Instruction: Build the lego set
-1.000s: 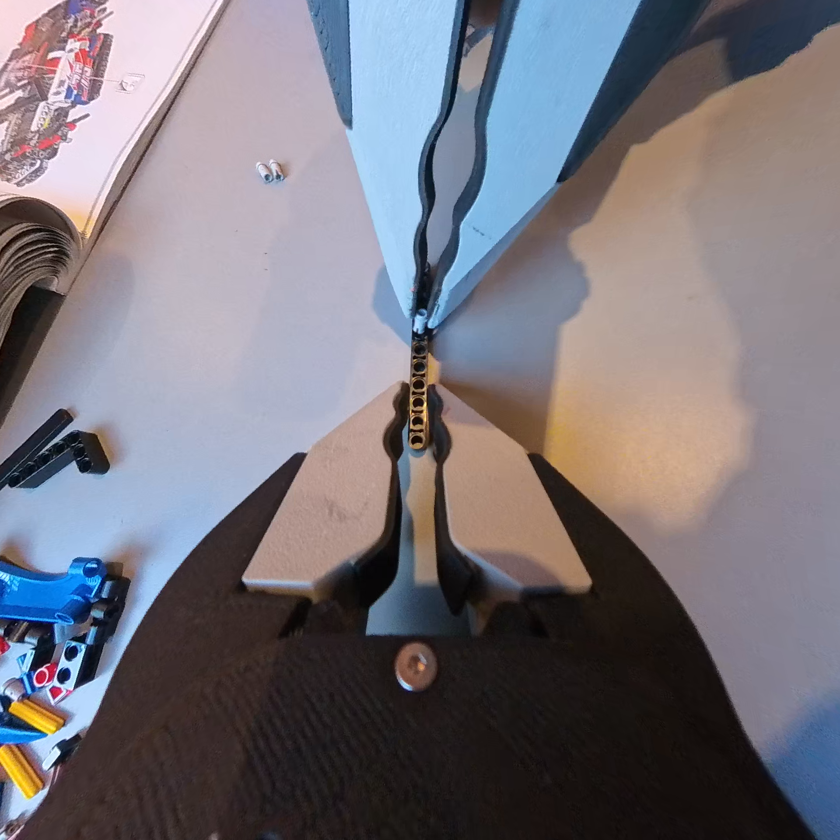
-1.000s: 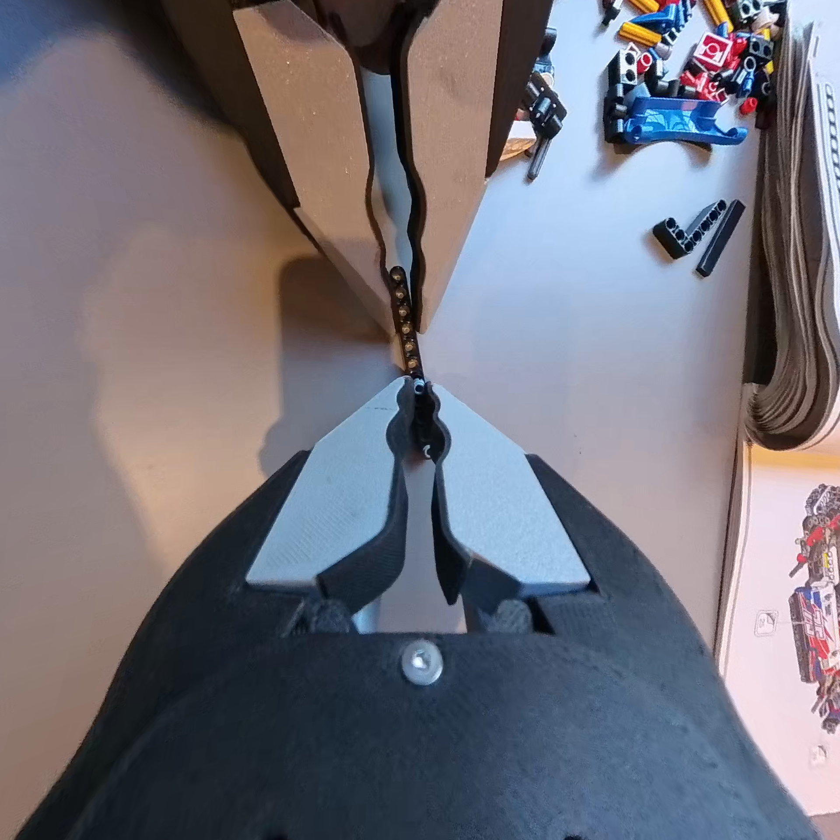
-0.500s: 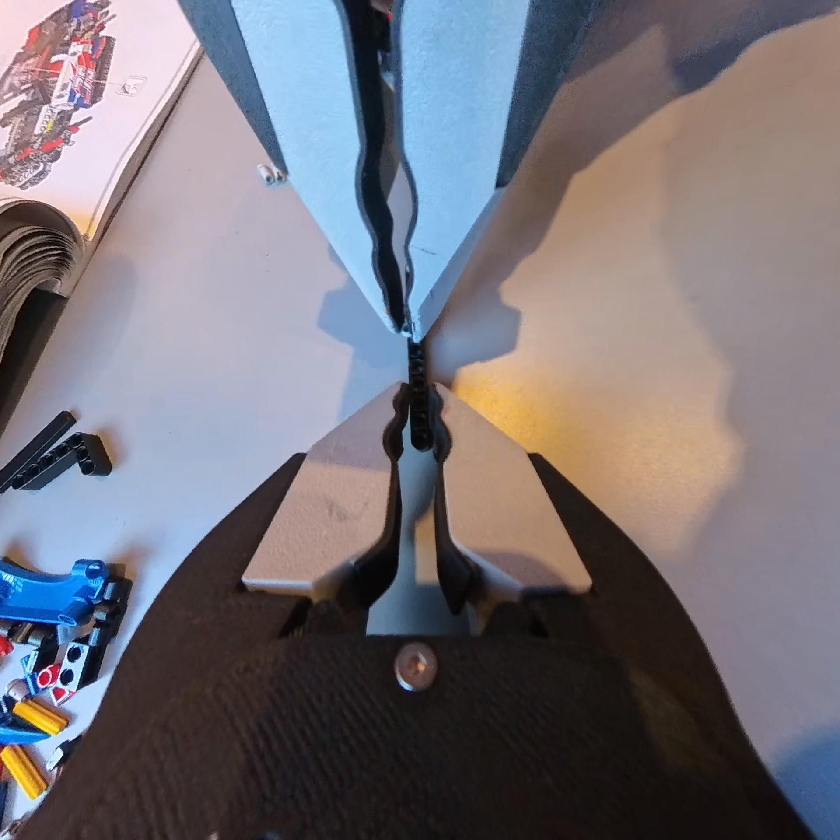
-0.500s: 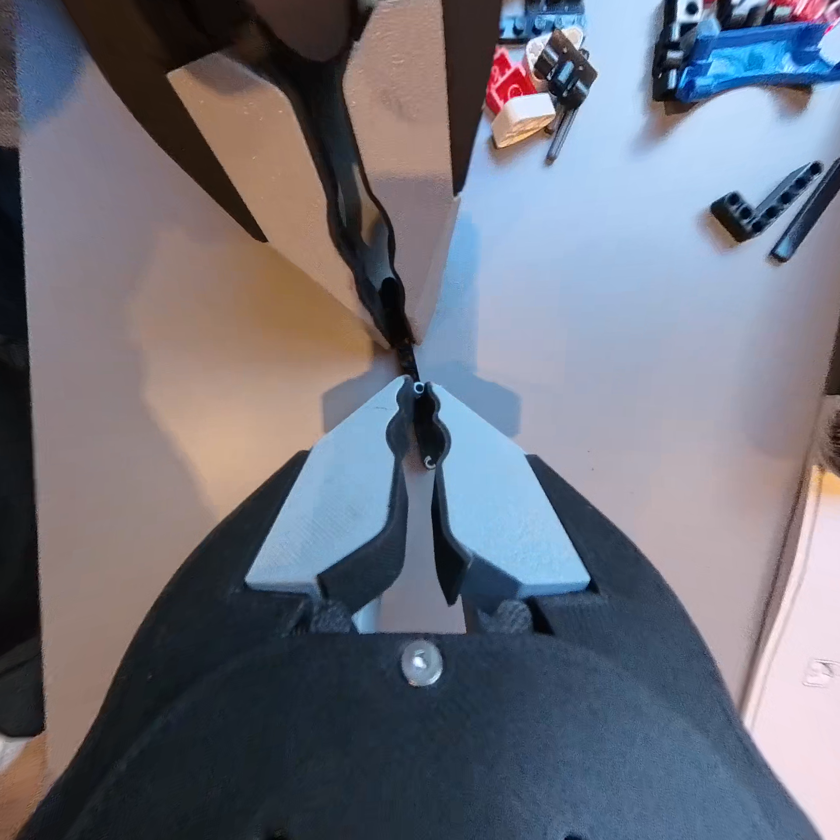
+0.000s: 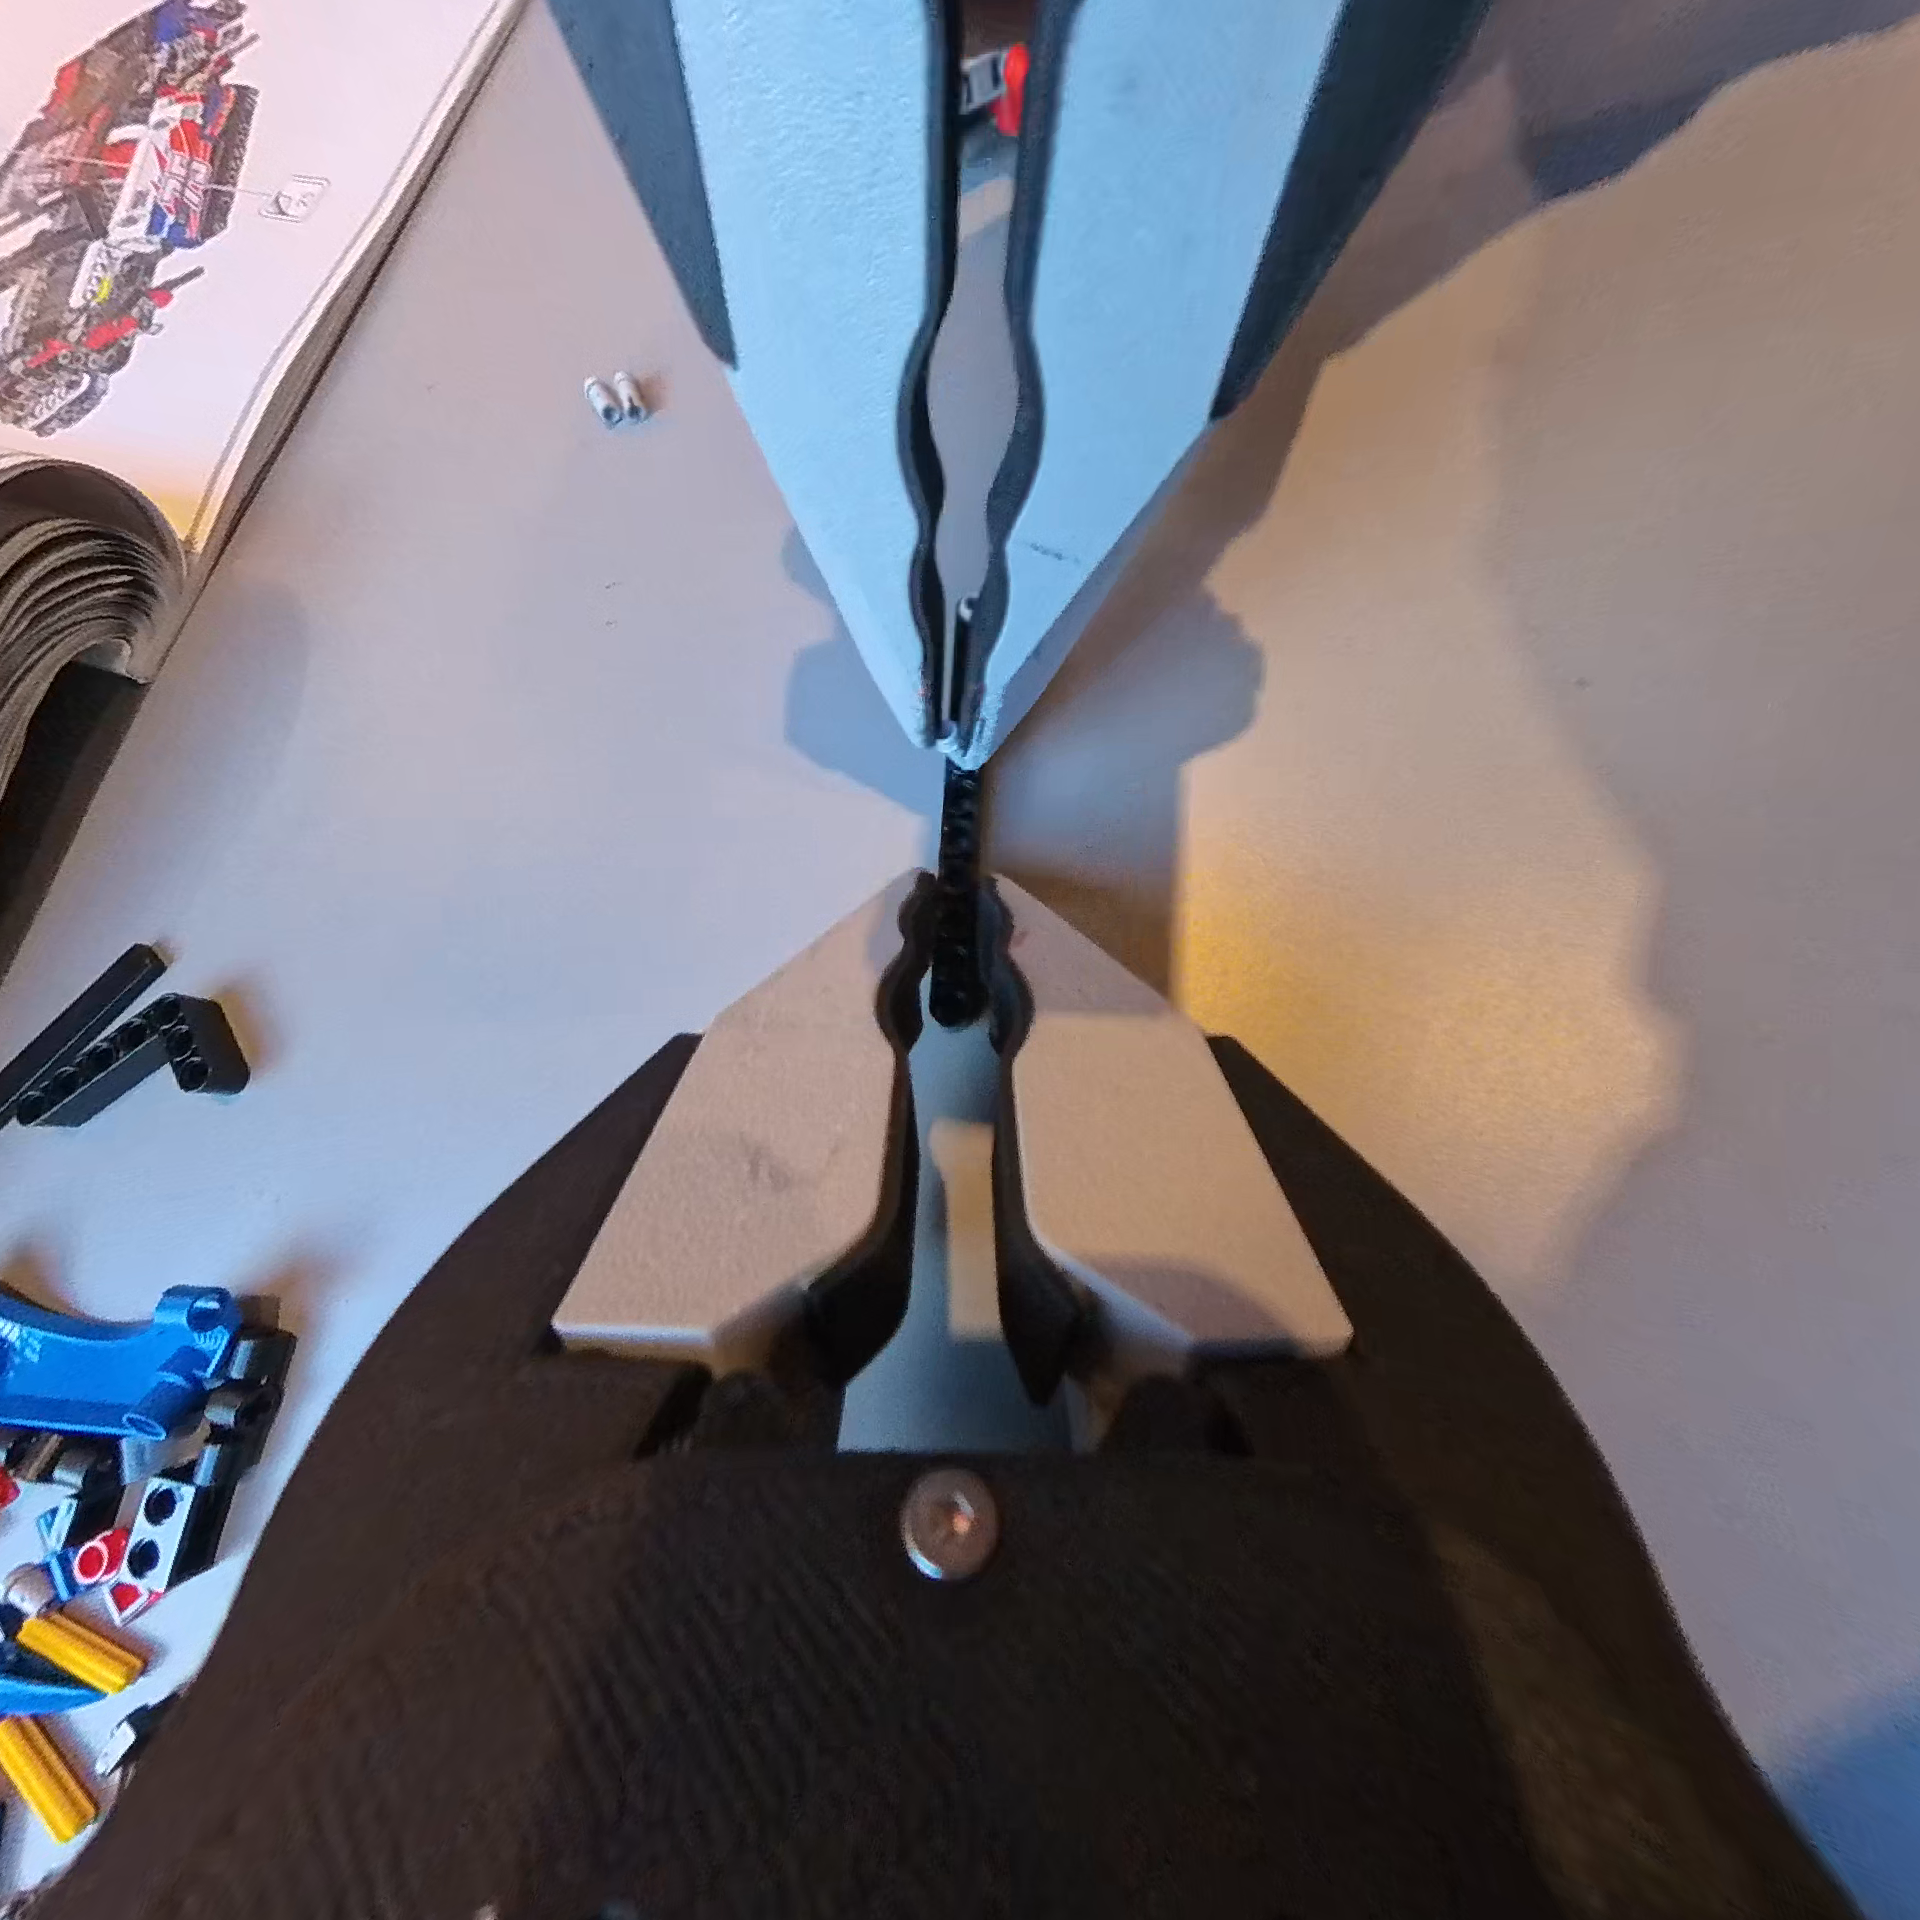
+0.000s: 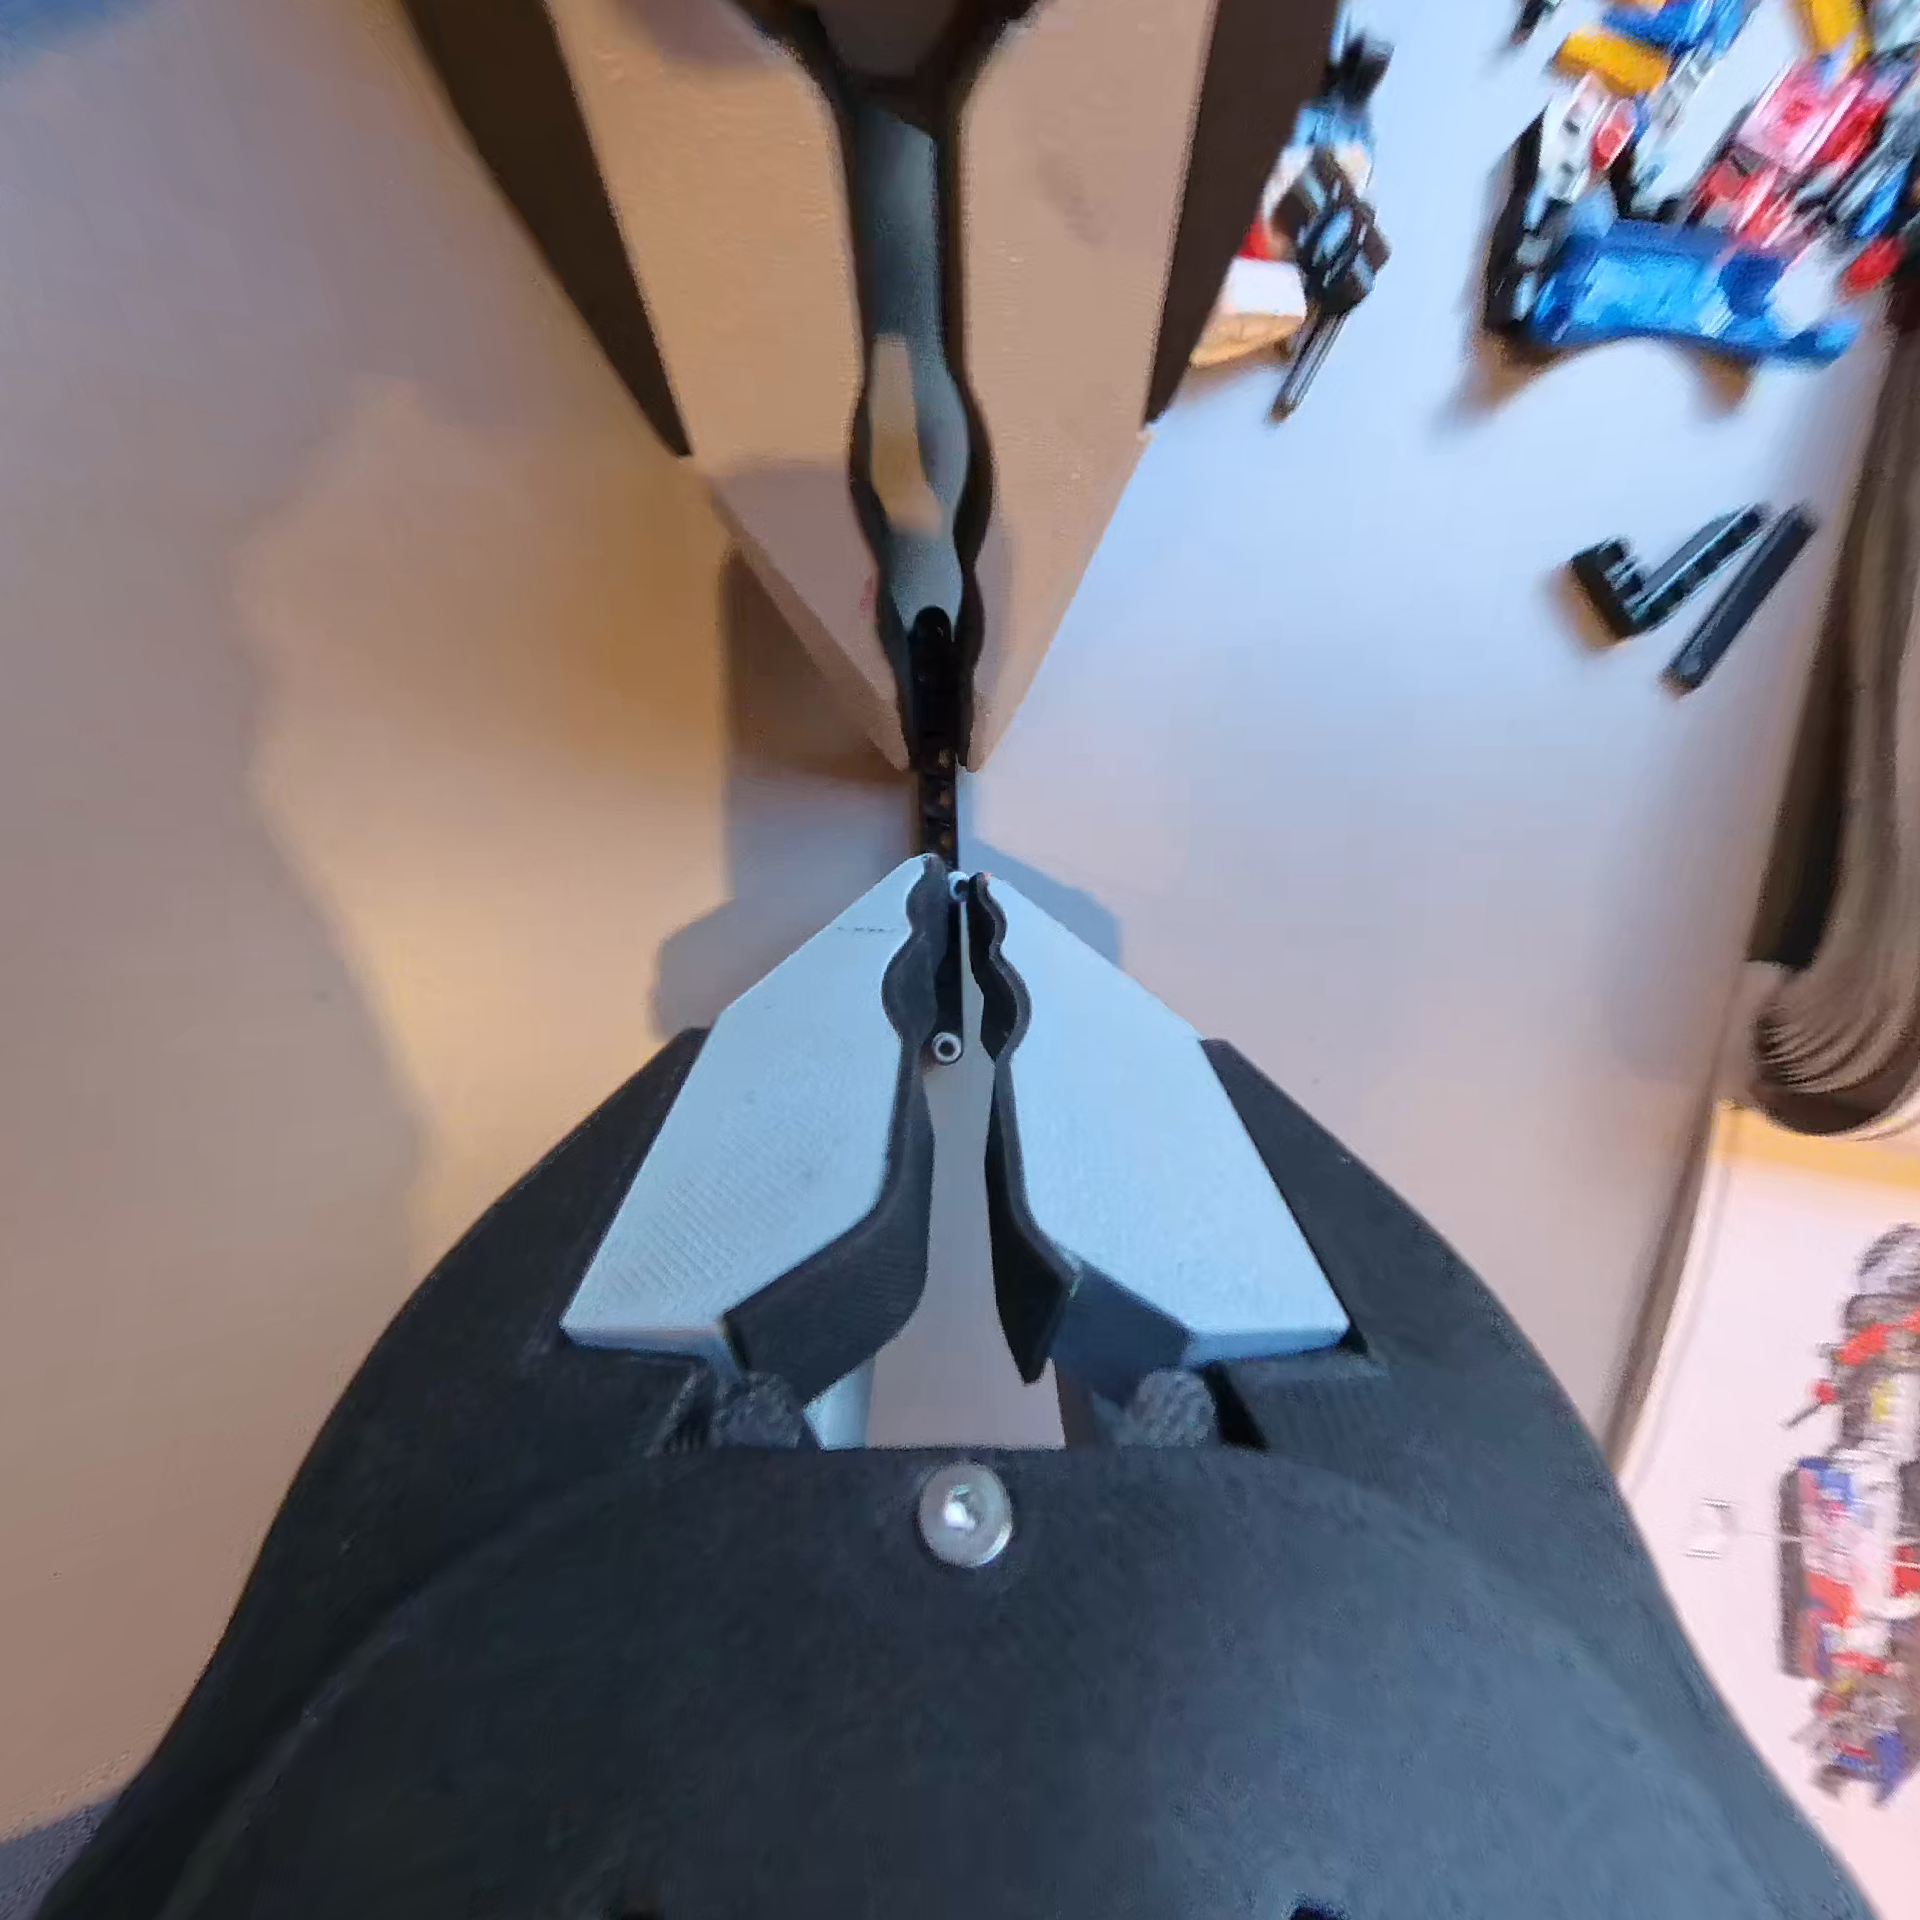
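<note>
Now – left gripper [image 5: 954, 896] clamped on black beam [image 5: 957, 831] | right gripper [image 6: 951, 883] clamped on its other end

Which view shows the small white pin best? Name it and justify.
Right wrist view: the white pin shows its round end between the right gripper fingers, beside the black beam. Left wrist view shows only a thin white sliver.

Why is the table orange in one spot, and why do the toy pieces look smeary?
Left wrist view: warm light patch on the table, ringed by gripper shadows; the black beam is sharp. Right wrist view: same glow at left, but the loose lego pile is smeared by motion blur.
</note>
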Available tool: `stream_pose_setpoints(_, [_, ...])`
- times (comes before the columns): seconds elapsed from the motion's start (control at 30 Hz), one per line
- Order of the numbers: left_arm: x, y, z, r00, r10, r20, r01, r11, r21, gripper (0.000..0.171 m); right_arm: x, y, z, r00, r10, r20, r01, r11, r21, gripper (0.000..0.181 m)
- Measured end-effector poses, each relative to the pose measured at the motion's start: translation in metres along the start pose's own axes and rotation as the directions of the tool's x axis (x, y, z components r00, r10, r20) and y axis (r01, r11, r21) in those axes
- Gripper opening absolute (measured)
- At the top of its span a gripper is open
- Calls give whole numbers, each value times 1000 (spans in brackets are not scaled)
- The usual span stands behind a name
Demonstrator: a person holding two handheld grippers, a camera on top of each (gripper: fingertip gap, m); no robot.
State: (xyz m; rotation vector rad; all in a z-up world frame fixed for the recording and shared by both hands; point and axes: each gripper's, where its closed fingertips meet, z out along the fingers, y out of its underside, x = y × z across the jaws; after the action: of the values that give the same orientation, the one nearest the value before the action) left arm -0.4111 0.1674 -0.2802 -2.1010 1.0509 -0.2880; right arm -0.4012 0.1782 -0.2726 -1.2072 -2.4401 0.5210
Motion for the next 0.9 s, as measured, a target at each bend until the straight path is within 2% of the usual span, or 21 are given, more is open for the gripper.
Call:
stream_pose_setpoints(0.1, [0,0,0,1000,2,2,-2,1000,0,4,0,0,-1,994,-77,-80,79,996,31,2])
stream_pose_setpoints(0.23, [0,0,0,1000,4,5,-4,1000,-1,4,1,-1,-1,960,-202,-193,206,979,-2,2])
stream_pose_setpoints(0.33, [0,0,0,1000,4,5,-4,1000,-1,4,1,0,-2,957,-221,-188,221,975,-23,2])
stream_pose_setpoints(0.5, [0,0,0,1000,-5,-2,5,1000,-1,4,1,0,-1,893,-384,-234,369,923,-109,2])
stream_pose_setpoints(0.67, [0,0,0,1000,-3,0,3,1000,-2,4,1,-1,1,929,-319,-185,309,948,-80,2])
stream_pose_setpoints(0.8, [0,0,0,1000,-3,1,3,1000,-2,4,1,1,3,994,-99,-52,98,995,-21,2])
stream_pose_setpoints(0.9, [0,0,0,1000,-5,1,5,1000,-2,5,1,1,3,1000,6,18,-7,1000,31,3])
